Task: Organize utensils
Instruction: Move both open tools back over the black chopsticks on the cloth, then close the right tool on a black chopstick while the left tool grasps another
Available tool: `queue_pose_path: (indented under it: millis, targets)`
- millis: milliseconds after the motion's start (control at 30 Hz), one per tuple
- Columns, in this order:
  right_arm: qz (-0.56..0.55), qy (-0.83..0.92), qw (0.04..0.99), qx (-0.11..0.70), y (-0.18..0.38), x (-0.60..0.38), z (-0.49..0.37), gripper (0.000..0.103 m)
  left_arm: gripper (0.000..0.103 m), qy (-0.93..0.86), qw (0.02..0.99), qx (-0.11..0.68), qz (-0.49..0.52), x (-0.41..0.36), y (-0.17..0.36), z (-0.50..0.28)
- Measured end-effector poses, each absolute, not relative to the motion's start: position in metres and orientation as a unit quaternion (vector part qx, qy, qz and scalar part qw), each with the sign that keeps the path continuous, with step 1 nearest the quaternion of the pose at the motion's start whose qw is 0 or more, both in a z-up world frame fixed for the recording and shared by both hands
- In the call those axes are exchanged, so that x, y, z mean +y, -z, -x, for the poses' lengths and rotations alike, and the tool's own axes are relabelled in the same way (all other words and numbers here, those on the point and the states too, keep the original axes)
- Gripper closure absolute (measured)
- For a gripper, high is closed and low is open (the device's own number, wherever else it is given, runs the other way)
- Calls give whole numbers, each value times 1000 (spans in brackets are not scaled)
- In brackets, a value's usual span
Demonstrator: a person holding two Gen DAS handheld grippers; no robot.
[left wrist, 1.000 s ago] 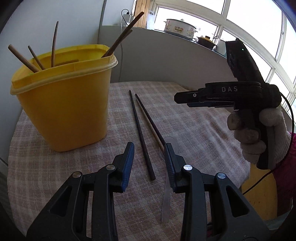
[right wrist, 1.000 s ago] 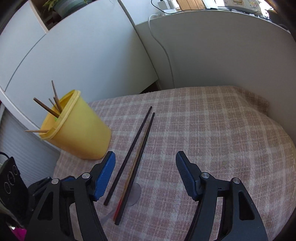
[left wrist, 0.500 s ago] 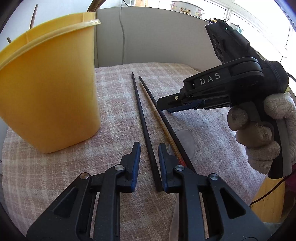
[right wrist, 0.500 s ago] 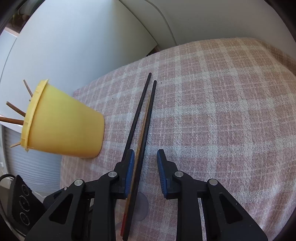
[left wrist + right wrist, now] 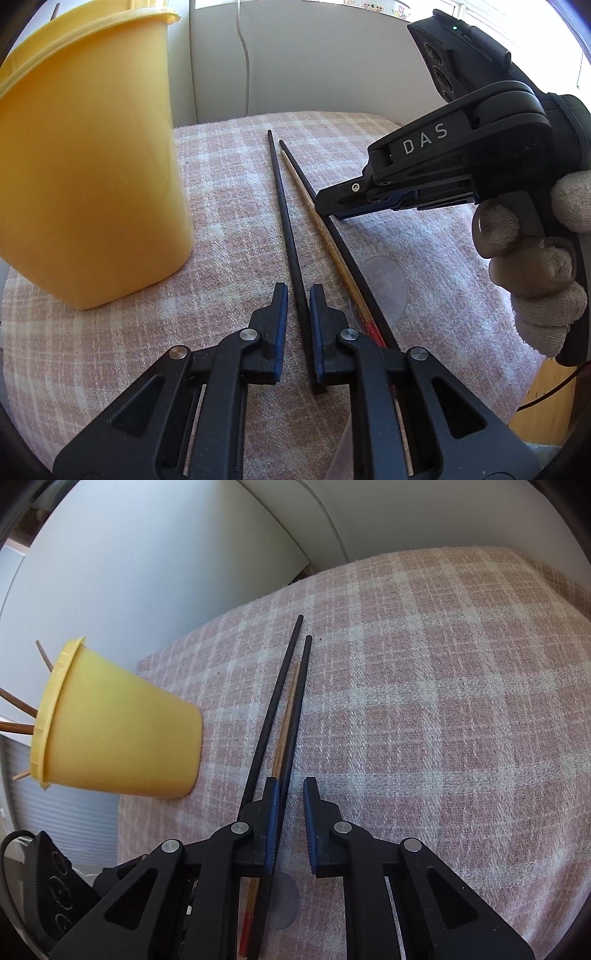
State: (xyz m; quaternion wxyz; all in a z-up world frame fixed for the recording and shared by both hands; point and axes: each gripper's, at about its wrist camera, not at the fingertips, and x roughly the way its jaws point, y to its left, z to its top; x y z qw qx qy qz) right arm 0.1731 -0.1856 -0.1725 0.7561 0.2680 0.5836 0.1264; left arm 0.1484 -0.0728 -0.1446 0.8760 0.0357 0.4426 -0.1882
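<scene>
The left gripper (image 5: 298, 295) points down at a pink checked cloth (image 5: 229, 221). Its jaws have just been closing and now stand only a sliver wider than the first black chopstick (image 5: 282, 206), which lies between the blue pads. Whether the pads actually press on it cannot be told. The right gripper (image 5: 290, 786), held in a gloved hand (image 5: 532, 266), has also just been closing its jaws. They straddle the second black chopstick (image 5: 295, 716), which runs along the left-hand pad with a clear gap to the other, so it is not clamped. Three sticks lie flat on the cloth, nearly parallel, with a wooden chopstick (image 5: 325, 229) with a red end tucked between the two black ones. All of them are outside the yellow plastic cup (image 5: 92, 166), which stands upright just beside them. Several brown sticks (image 5: 18, 701) poke out of its mouth. A clear plastic spoon (image 5: 384, 284) rests on the cloth under the near ends of the wooden and second black chopsticks.
</scene>
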Motion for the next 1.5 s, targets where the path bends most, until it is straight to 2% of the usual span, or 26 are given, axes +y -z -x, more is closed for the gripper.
queue_pose_path:
  millis: [133,267,600,1000,1167,1500]
  targets:
    - [-248,-125,760,588,168,-164,-177,92,96,188,876,443,-32,-74,147,-148]
    - [-255,-126,755,591,167,-155,-181,98,97,190,875,444,-26,-71,149,-146]
    - [-264,-115,758,585,163,-164,-182,99,98,195,871,450,-24,-54,146,-135]
    - [-190,-111,769,600,158,-185,-166,99,98,199,858,471,-44,-35,138,-108]
    - [-177,-115,768,604,162,-187,-152,99,94,195,861,464,-71,-47,128,-118]
    - [-154,-105,769,612,160,-185,-178,99,93,170,859,471,-110,-76,137,-152]
